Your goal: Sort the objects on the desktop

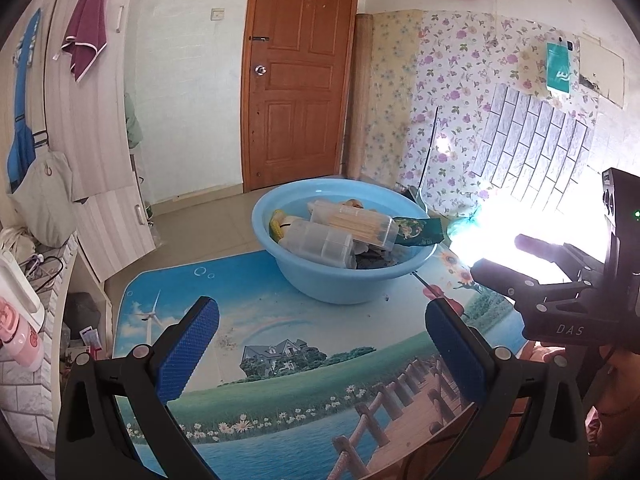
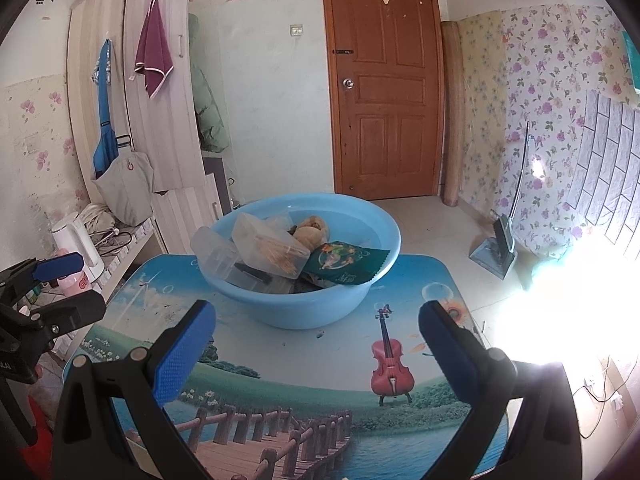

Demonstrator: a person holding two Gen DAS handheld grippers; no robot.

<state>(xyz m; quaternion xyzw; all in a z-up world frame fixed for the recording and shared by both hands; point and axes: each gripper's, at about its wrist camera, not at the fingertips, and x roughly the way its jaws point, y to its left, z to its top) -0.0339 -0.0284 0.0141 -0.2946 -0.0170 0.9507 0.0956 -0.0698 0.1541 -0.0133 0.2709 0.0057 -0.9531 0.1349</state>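
A light blue basin [image 1: 320,284] [image 2: 256,308] stands at the far side of a small table with a printed landscape top [image 1: 280,360] [image 2: 320,364]. It holds a clear box of toothpicks [image 1: 356,222] [image 2: 272,250], a clear empty box [image 1: 316,244] [image 2: 212,254], a green snack packet [image 1: 416,230] [image 2: 344,266], a yellow item [image 1: 276,226] and a brown lump [image 2: 310,228]. My left gripper [image 1: 320,328] is open and empty, held over the table before the basin. My right gripper [image 2: 316,332] is also open and empty. Each gripper shows at the other view's edge.
A wooden door [image 2: 384,80] is behind the table. A wardrobe [image 2: 132,100] with hung towel and bags stands at left, with a white kettle [image 2: 76,240] and pink bottle [image 2: 76,282] on a low shelf. A dustpan [image 2: 496,248] leans by the floral wall. Strong glare at right.
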